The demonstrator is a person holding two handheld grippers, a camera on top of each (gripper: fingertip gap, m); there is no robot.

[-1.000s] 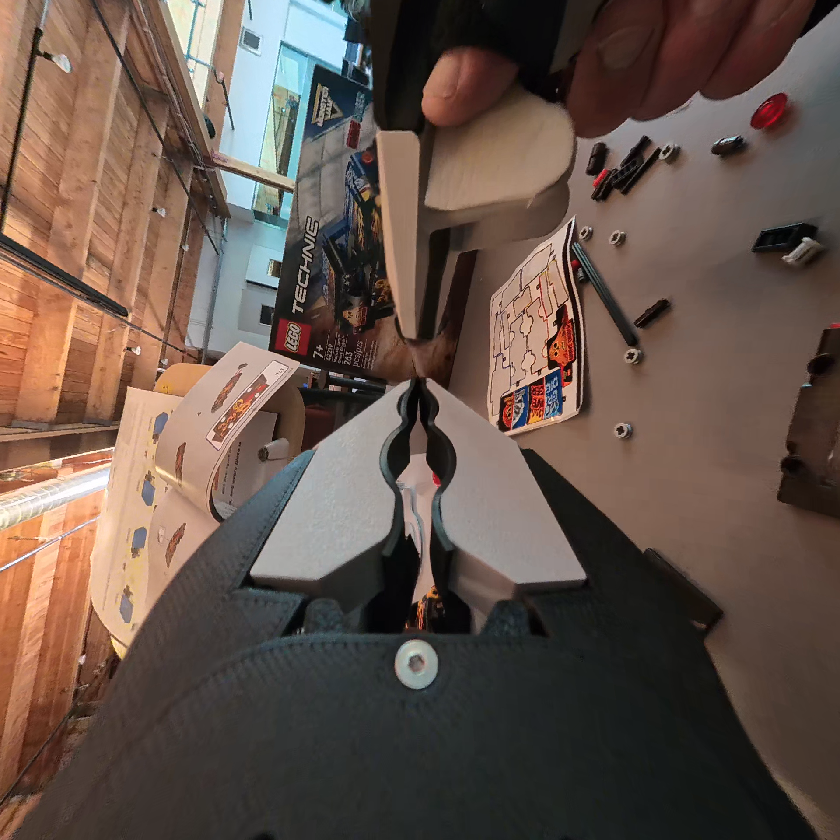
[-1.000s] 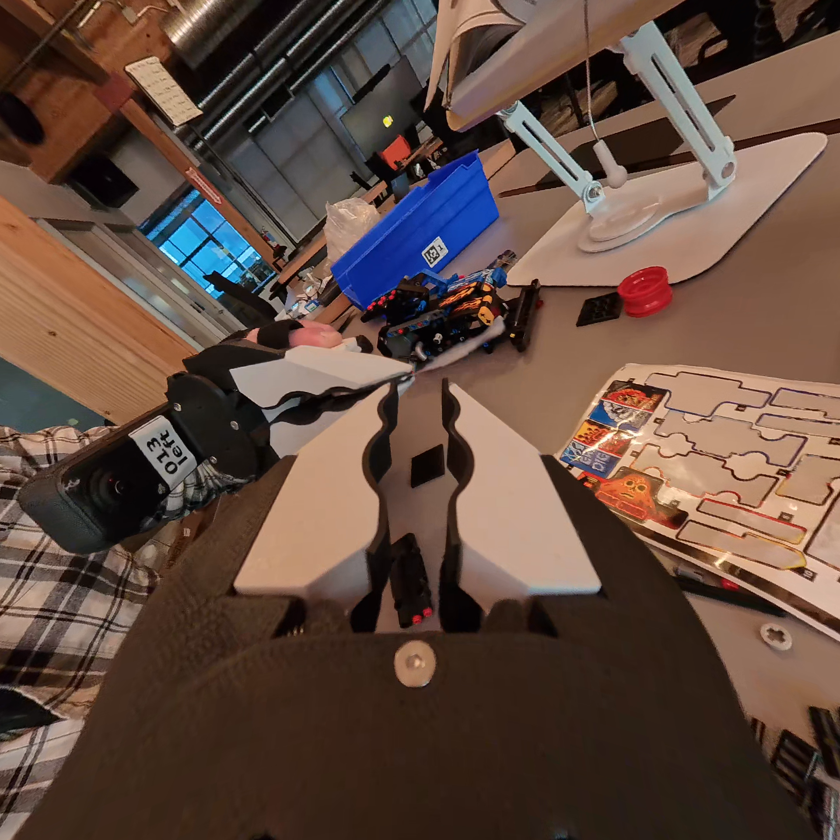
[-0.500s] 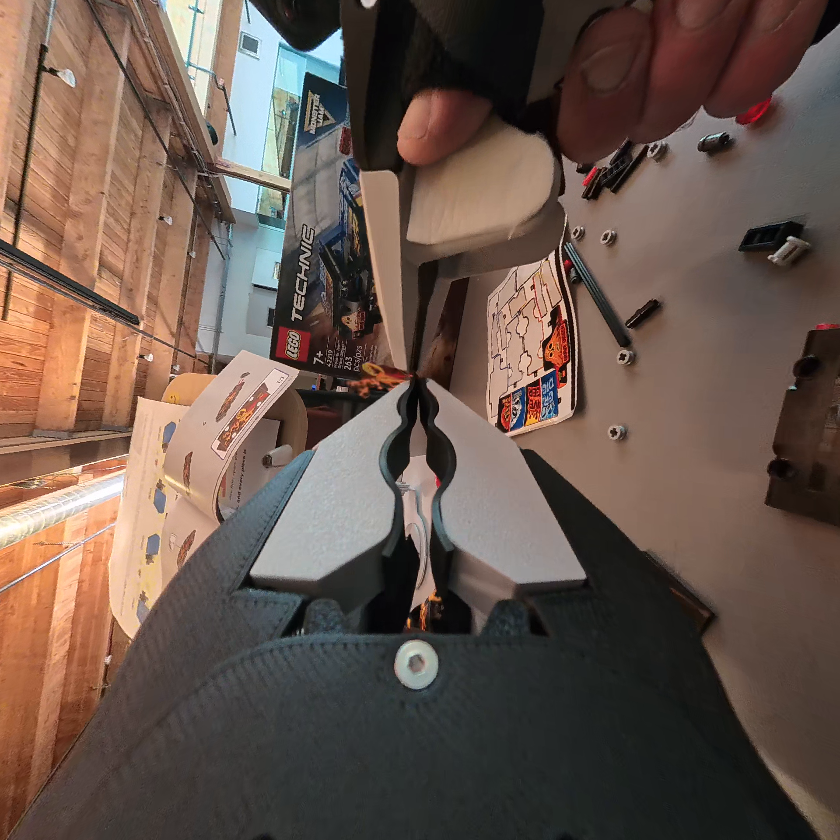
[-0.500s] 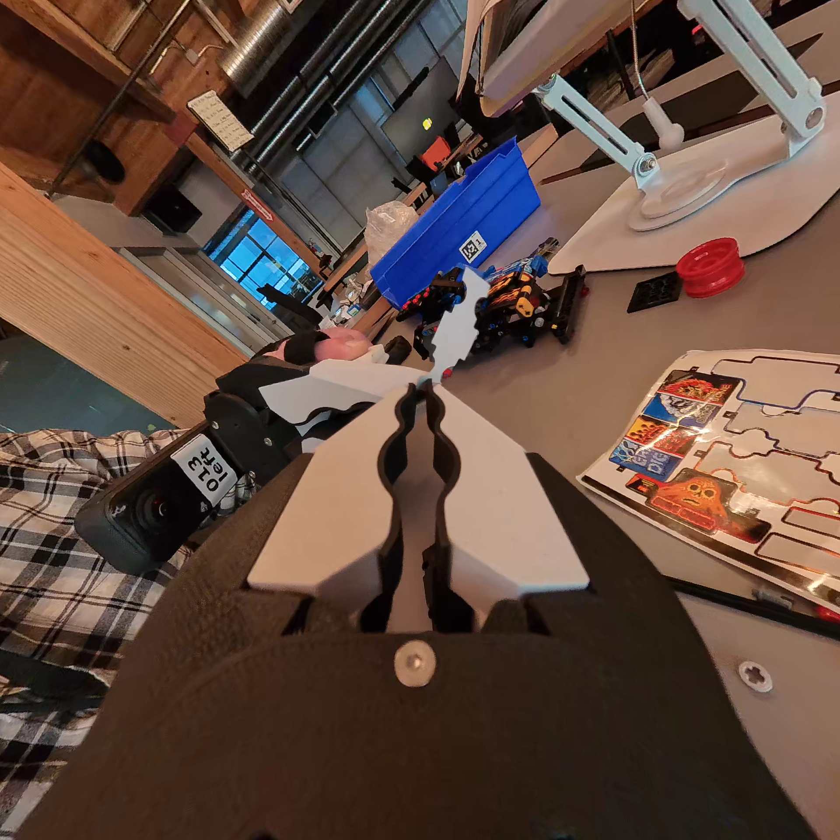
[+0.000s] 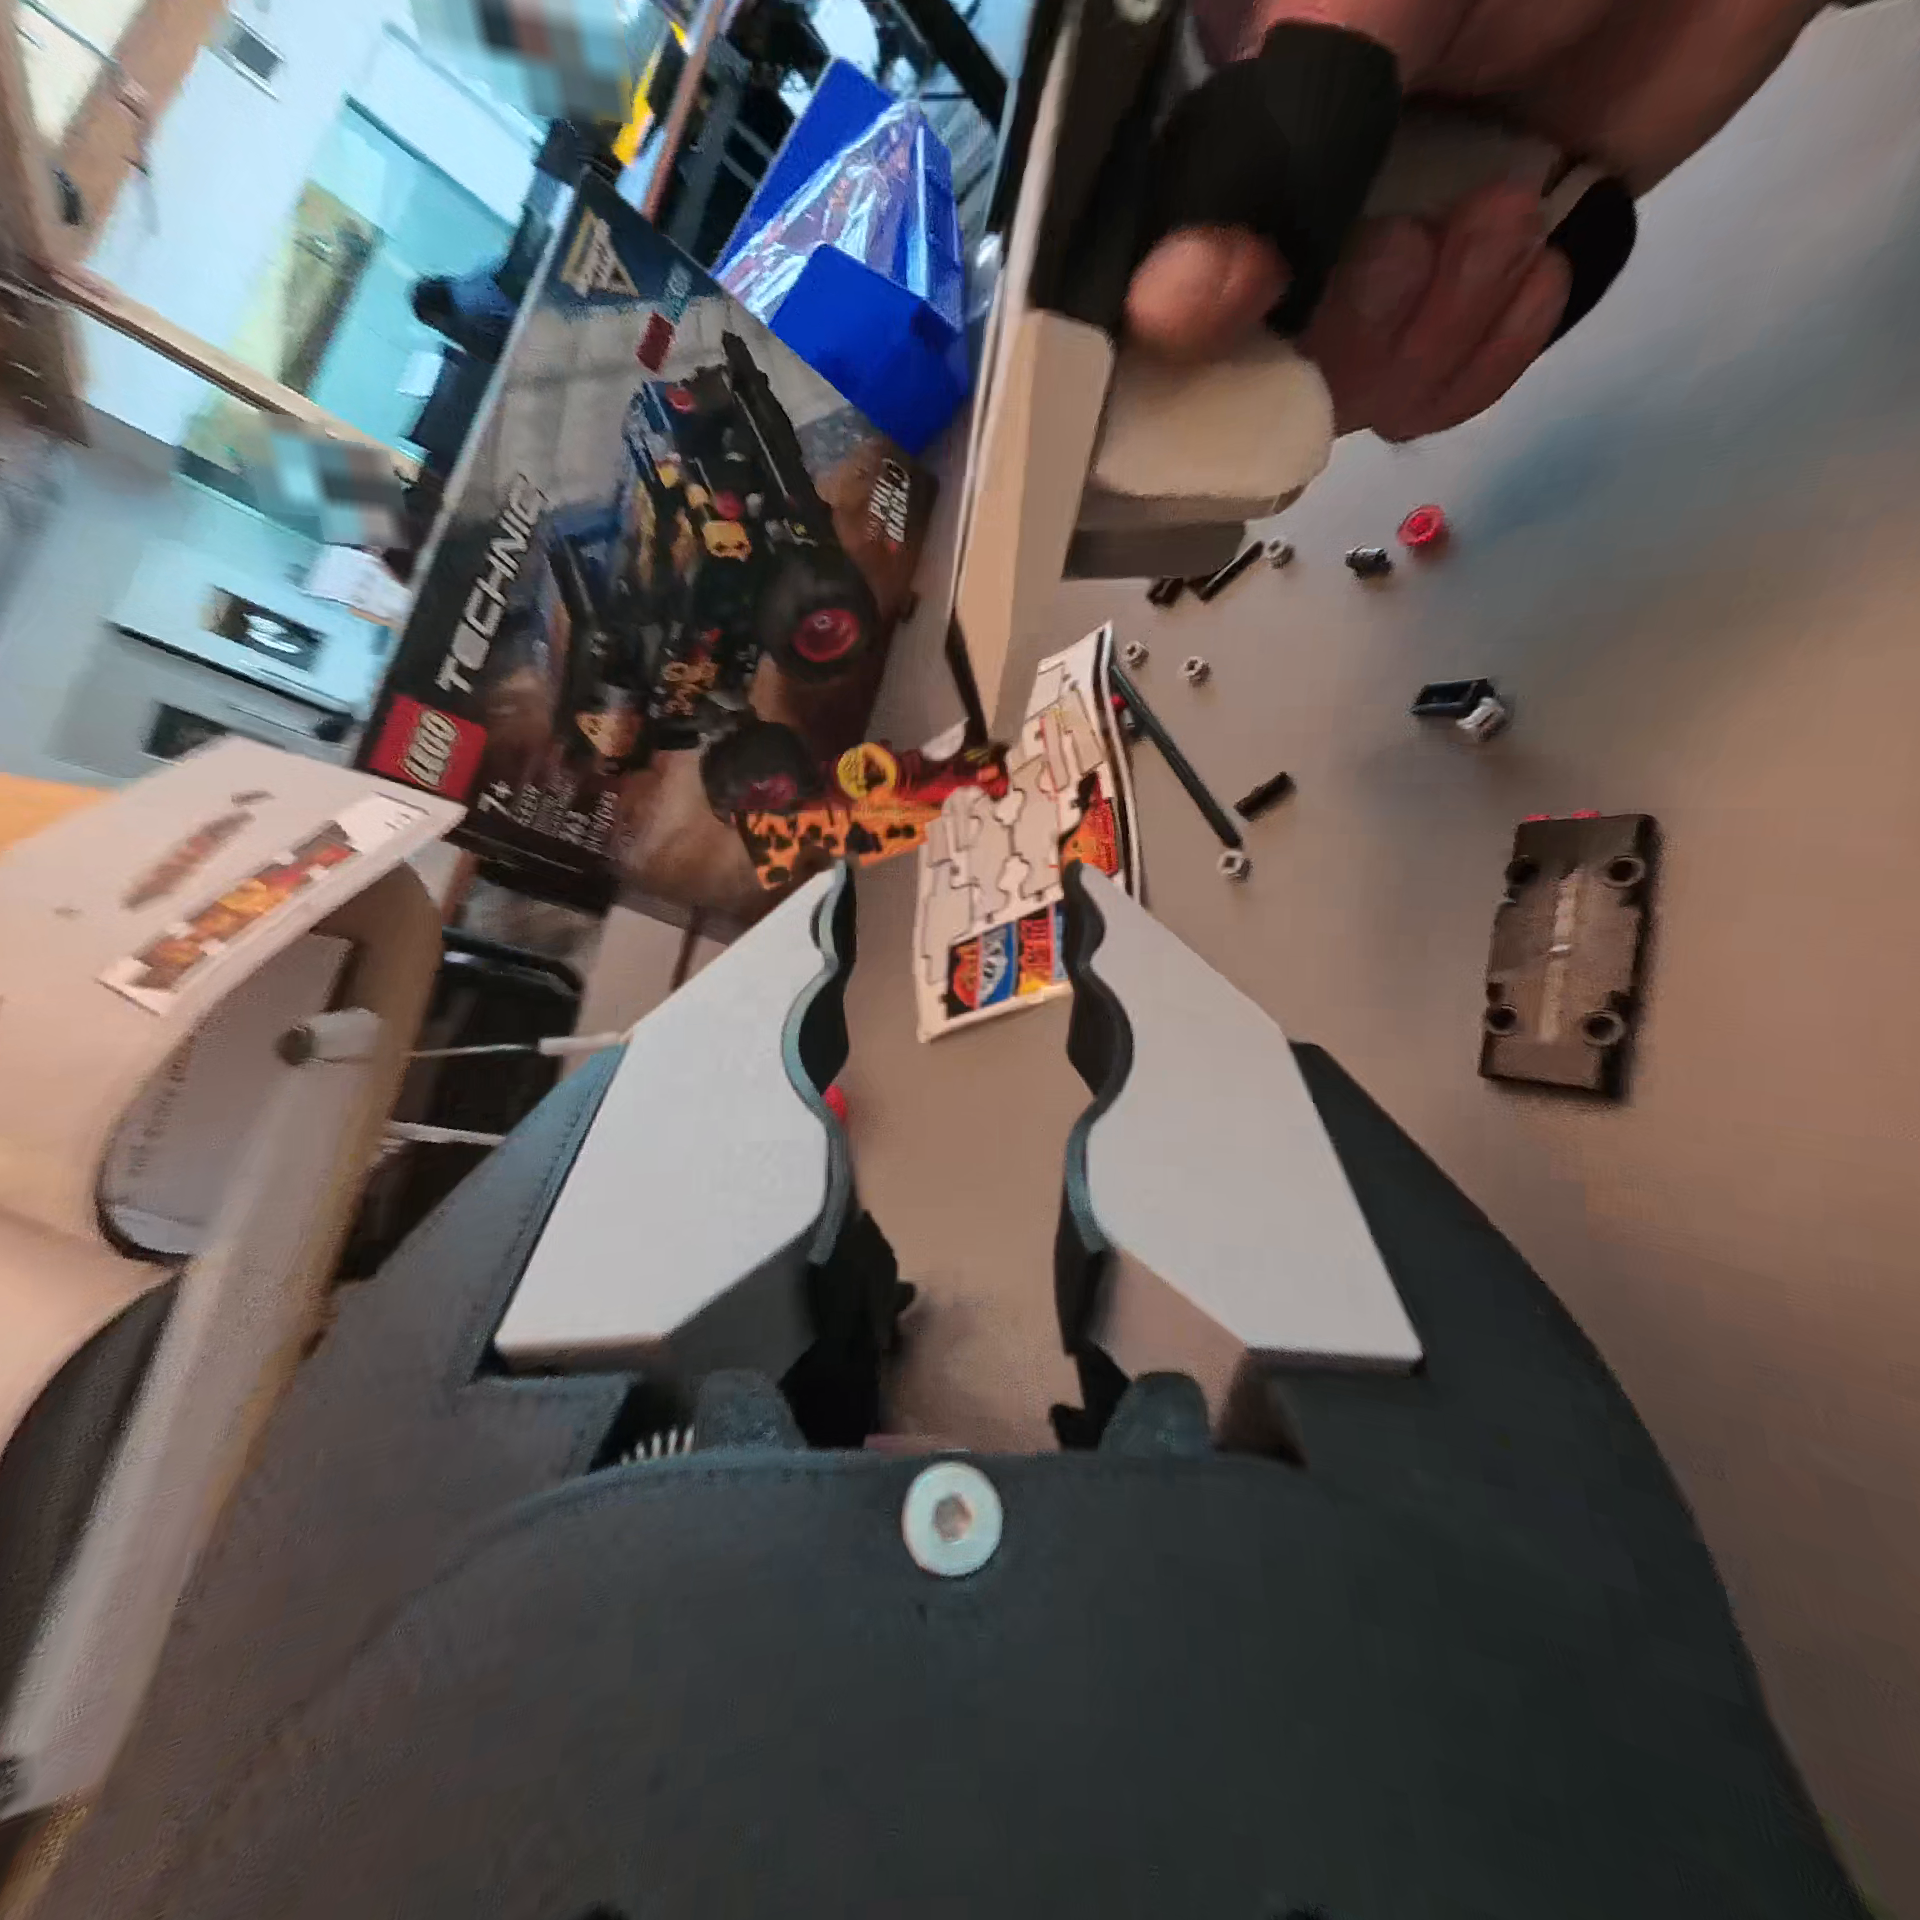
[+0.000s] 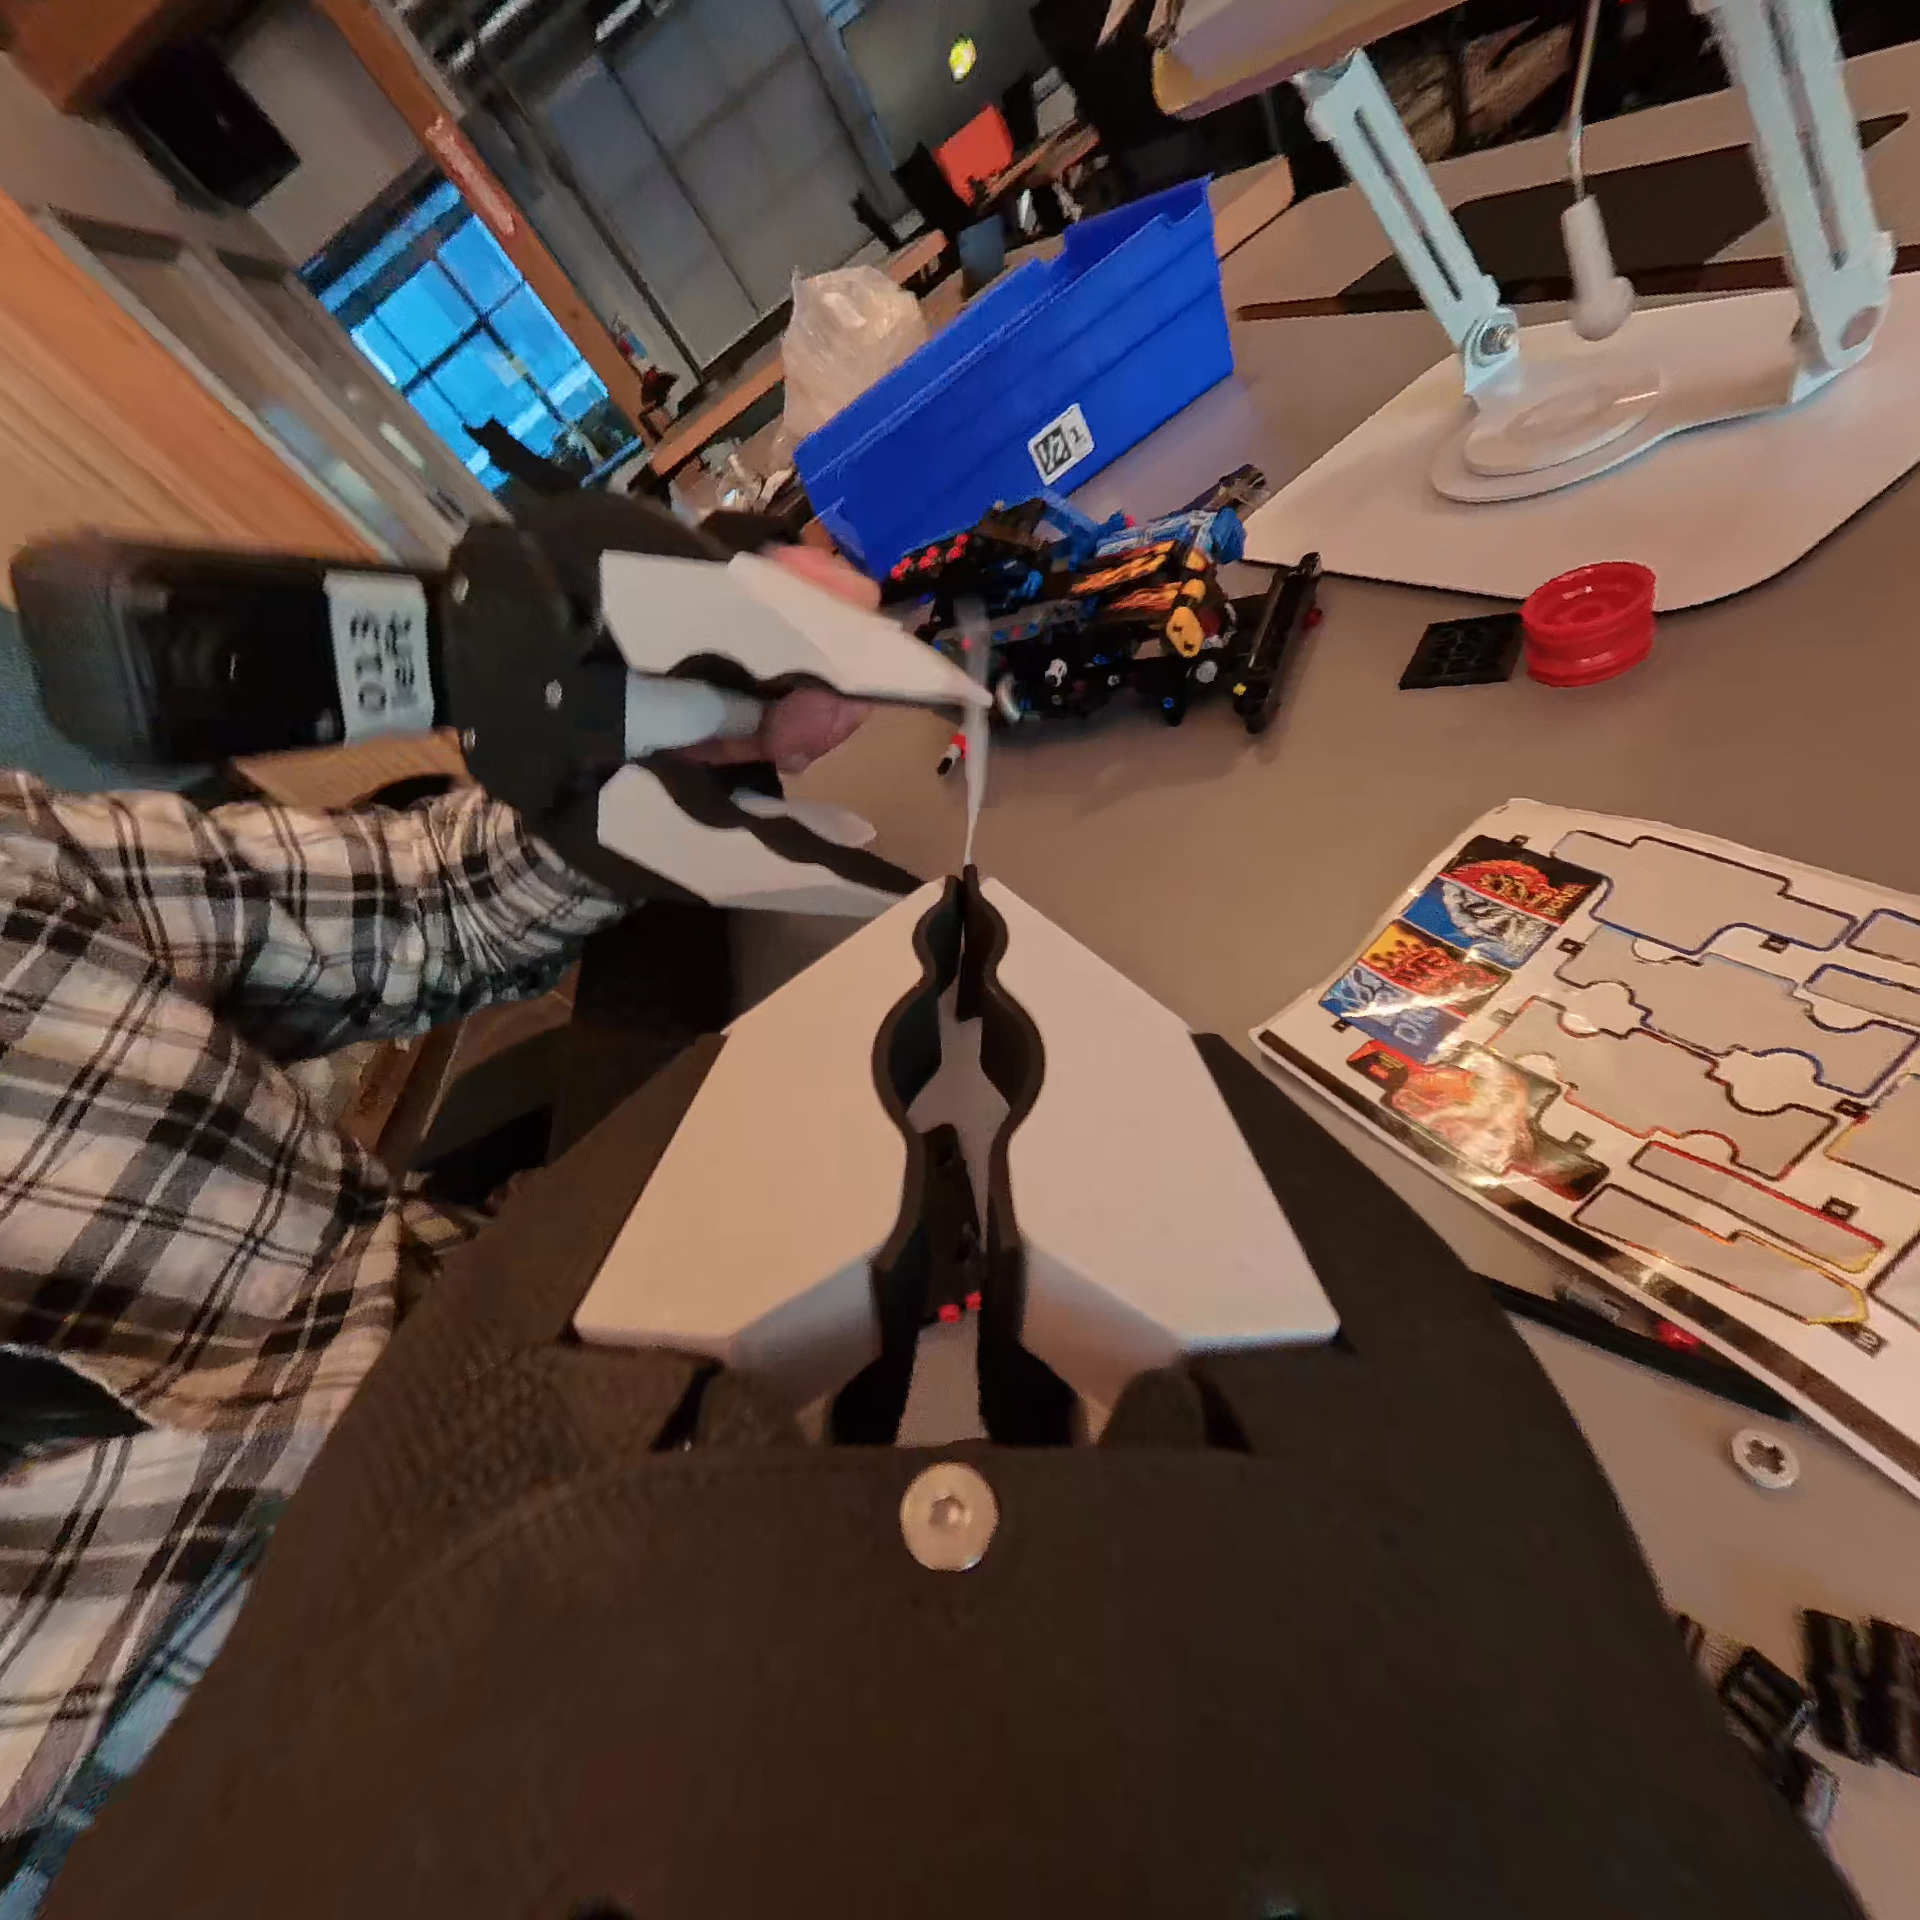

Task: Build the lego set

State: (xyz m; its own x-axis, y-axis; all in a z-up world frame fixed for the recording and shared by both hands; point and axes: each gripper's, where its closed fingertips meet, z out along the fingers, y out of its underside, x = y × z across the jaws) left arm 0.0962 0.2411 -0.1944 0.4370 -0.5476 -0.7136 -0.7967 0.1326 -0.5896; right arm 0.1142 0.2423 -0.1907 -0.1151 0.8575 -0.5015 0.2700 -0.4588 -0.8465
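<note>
Sticker (image 5: 868,821), flame-printed, hangs pinched in your right gripper (image 6: 964,883), its fingers closed on one end; your left gripper (image 5: 956,883) gapes empty beside it. The lego model (image 6: 1091,623) sits toward the table's (image 6: 1351,831) far edge. Limp film may curl and stick to itself, or land crooked.

My right claw (image 6: 964,883) pinches orange flame sticker (image 5: 868,805), edge-on, above table; half-built blue/black car (image 6: 1091,623) sits beyond.

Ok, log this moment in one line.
left gripper open | right gripper shut on flame sticker | sticker sheet lying flat | car model beyond, untouched
</note>
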